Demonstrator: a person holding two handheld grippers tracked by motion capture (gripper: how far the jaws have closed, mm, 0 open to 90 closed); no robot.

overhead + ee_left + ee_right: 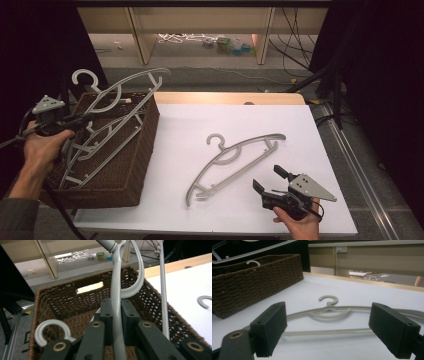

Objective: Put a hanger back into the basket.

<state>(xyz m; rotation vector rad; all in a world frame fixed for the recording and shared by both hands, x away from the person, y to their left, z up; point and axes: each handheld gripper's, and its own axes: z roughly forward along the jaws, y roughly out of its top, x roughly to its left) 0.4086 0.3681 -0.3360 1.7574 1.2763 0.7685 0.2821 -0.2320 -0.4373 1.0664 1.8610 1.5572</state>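
Risk: the held hanger (127,92) is sticking up and out over the basket (131,170) rim at upper left of the high view, so it is likely snagging on the hangers already piled inside, or tipping out on release. Left gripper (115,315) is clamping its bar tight, angling down over the basket. Right gripper (270,182), jaws standing wide with nothing between, is hovering low at lower right, facing the second hanger (235,157) lying flat mid-surface (200,120).
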